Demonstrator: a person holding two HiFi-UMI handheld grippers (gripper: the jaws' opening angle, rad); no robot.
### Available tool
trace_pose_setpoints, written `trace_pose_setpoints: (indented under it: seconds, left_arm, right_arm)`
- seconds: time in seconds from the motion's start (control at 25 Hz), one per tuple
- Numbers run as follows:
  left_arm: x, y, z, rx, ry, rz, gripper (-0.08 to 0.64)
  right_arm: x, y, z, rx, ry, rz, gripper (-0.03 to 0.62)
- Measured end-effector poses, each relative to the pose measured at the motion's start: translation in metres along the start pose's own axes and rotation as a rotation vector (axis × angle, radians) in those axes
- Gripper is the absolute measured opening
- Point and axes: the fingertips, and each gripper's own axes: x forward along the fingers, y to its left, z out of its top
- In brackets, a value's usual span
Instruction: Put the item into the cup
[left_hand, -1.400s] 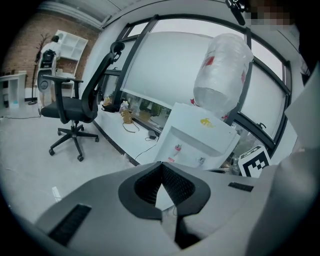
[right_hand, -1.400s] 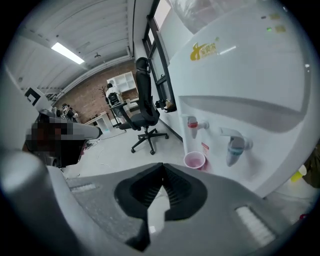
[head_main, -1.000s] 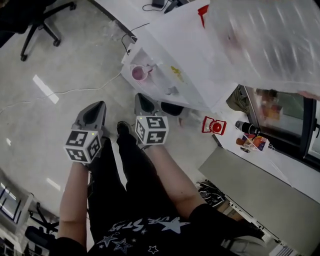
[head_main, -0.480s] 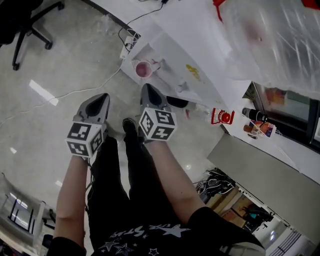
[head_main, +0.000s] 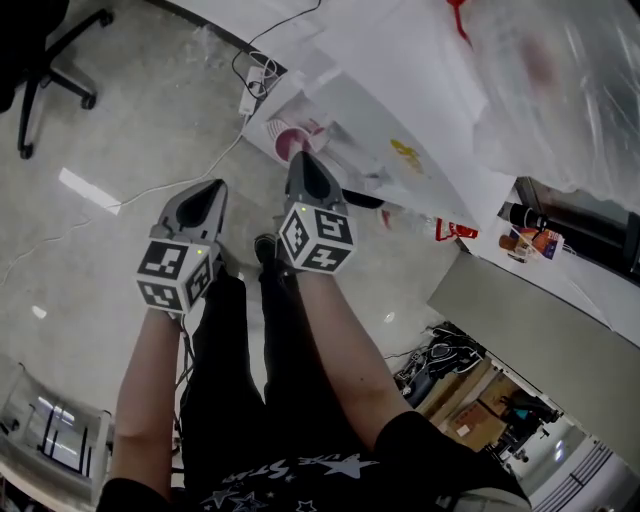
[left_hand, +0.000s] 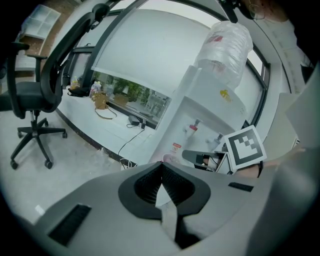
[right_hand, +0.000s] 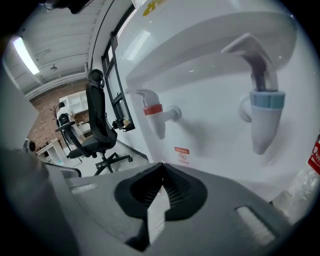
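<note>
A pink cup (head_main: 290, 139) stands on the drip tray of a white water dispenser (head_main: 385, 115), partly hidden behind my right gripper (head_main: 299, 159). That gripper is shut with nothing between its jaws and points at the dispenser's front, below the red tap (right_hand: 153, 113) and the blue tap (right_hand: 265, 101). My left gripper (head_main: 213, 187) is also shut and empty, held over the floor to the left of the dispenser. In the left gripper view the right gripper (left_hand: 199, 157) reaches in front of the dispenser (left_hand: 200, 102). No loose item shows.
A large water bottle (head_main: 575, 75) in plastic wrap tops the dispenser. A power strip with its cable (head_main: 249, 97) lies on the floor beside it. An office chair (head_main: 45, 45) stands far left. A counter at right holds a dark bottle (head_main: 522, 216) and small packets.
Both grippers have moved forward toward the dispenser. The right gripper's tip now overlaps the pink cup, which stood apart from it a second ago.
</note>
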Motion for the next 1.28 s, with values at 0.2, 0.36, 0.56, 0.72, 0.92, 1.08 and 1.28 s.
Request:
trace_pose_setpoints:
  seconds: [0.2,0.36,0.56,0.72,0.92,1.08,1.28]
  left_arm:
    - [0.011,0.005,0.000,0.008,0.017,-0.017,0.006]
    - [0.016,0.009,0.001,-0.009,0.021,-0.016,0.006]
    - [0.020,0.014,0.003,-0.012,0.021,-0.016,0.006]
    - [0.023,0.017,0.002,-0.015,0.025,-0.013,0.006]
    - [0.027,0.019,-0.001,-0.014,0.034,-0.013,0.006]
    - [0.027,0.019,-0.002,-0.014,0.038,-0.019,0.006]
    - [0.027,0.019,-0.005,-0.016,0.047,-0.020,0.006]
  right_arm:
    - [0.013,-0.005,0.001,-0.015,0.002,-0.009,0.002]
    - [0.022,-0.009,-0.001,-0.014,0.016,-0.018,0.002]
    - [0.033,-0.016,-0.007,-0.019,0.039,-0.050,0.002]
    - [0.040,-0.020,-0.007,-0.036,0.044,-0.068,0.002]
    - [0.047,-0.019,-0.012,-0.087,0.072,-0.061,0.003]
    - [0.049,-0.020,-0.014,-0.101,0.091,-0.067,0.003]
    - [0.052,-0.019,-0.019,-0.112,0.120,-0.070,0.006]
